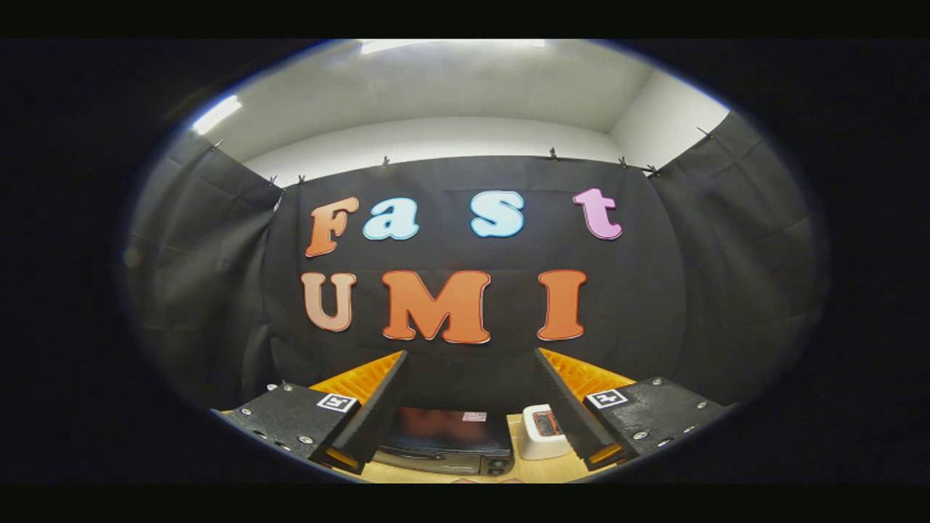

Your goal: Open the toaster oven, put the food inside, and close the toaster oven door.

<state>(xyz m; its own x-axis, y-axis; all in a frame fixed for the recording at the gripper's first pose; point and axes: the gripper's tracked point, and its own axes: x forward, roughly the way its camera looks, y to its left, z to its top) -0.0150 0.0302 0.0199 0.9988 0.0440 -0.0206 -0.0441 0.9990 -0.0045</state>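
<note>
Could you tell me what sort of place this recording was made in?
Probably a curtained recording booth set up as a small kitchen: black cloth walls, and a wooden table with a toaster oven and a white toaster. The gripper is open and holds nothing.

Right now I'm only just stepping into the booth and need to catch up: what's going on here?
A person is holding a two-finger gripper up above a wooden table. Its fingers are spread wide apart and hold nothing. Down between the fingers and beyond them sits the black toaster oven, its door apparently shut. A small white pop-up toaster stands just beside it, near one finger. Nothing has been touched yet, so opening the oven door looks like the first step ahead.
</note>
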